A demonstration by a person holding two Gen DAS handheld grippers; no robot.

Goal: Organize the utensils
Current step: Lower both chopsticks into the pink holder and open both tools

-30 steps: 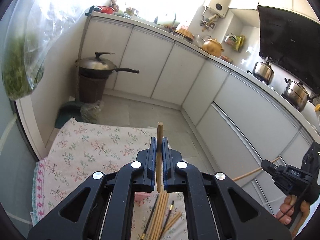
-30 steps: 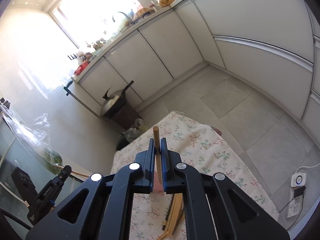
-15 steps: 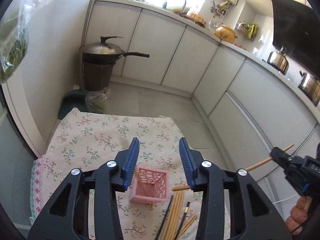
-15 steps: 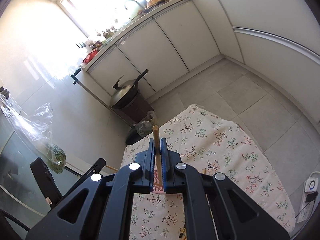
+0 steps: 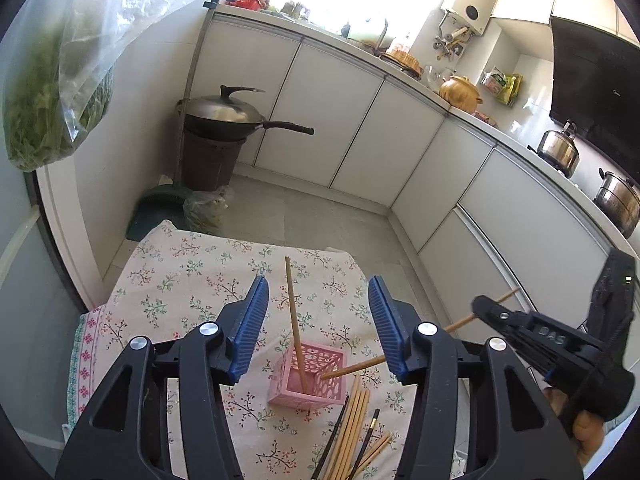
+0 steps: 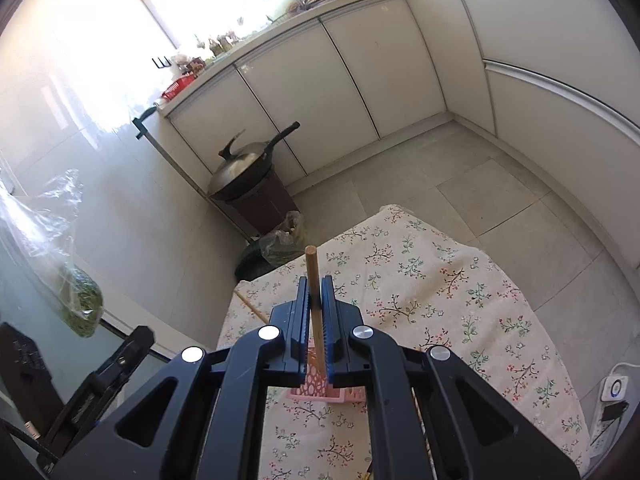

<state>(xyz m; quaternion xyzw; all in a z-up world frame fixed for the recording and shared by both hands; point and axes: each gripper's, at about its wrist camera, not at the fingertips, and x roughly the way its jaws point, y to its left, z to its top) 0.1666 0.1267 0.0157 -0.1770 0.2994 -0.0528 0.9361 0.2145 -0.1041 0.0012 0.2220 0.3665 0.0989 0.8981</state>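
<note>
A pink lattice holder stands on the floral tablecloth. One wooden chopstick stands in it, leaning back. My left gripper is open and empty above the holder. My right gripper is shut on a wooden chopstick; in the left wrist view this gripper comes in from the right with its chopstick tip reaching the holder's rim. Several wooden and black chopsticks lie loose on the cloth just right of the holder. The holder shows partly under the right jaws.
A lidded wok sits on a brown bin by the far wall. White cabinets line the back and right. A bag of greens hangs at the left. A power strip lies on the floor at the right.
My left gripper opened and let go of its chopstick, which now stands in the pink holder. My right gripper moved in towards the holder with its chopstick still held.
</note>
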